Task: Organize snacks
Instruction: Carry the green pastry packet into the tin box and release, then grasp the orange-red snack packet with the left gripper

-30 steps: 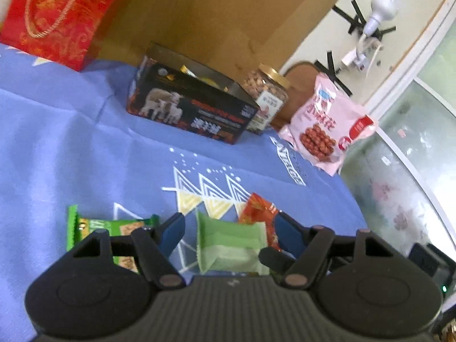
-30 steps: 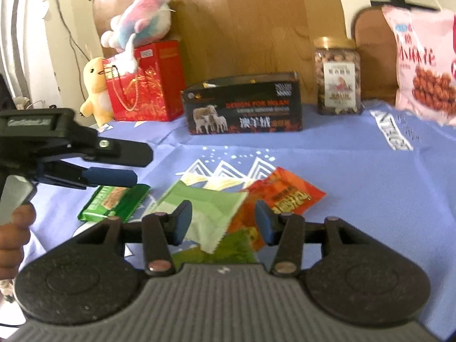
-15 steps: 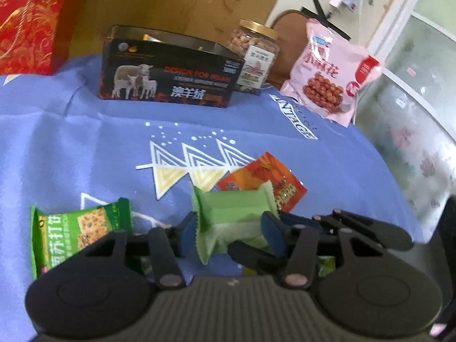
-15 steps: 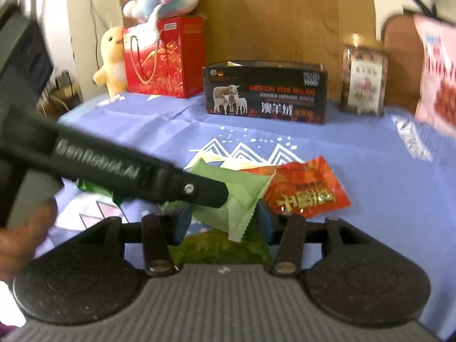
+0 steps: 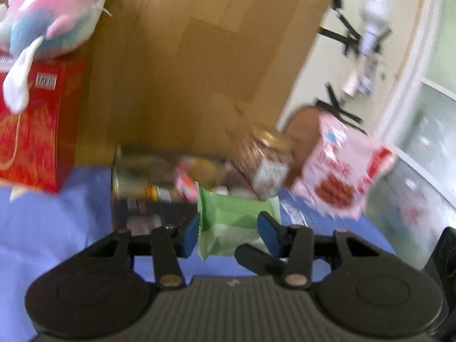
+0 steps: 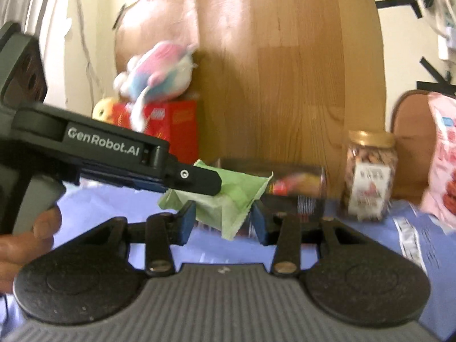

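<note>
Holding the green snack packet (image 5: 232, 216) up in the air, your left gripper (image 5: 228, 229) pinches it by both sides. Carry it over the open dark box (image 5: 142, 199) and let go low. Your right gripper (image 6: 223, 222) hangs spread, holding nothing.

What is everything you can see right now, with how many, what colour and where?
snack packet: one, light green, lifted off the cloth in the left gripper
open box: one, black, back of the cloth, snacks inside
nut jar: one, clear with gold lid, right of the box
snack bag: one, pink, far right
gift bag: one, red, back left
plush toy: one, pink-blue, on the gift bag
yellow plush: one, beside the gift bag
tablecloth: one, blue
wooden board: one, brown, behind
left gripper: one, black, clamping the packet
right gripper: one, black, open
hand: one, on the left gripper's handle
</note>
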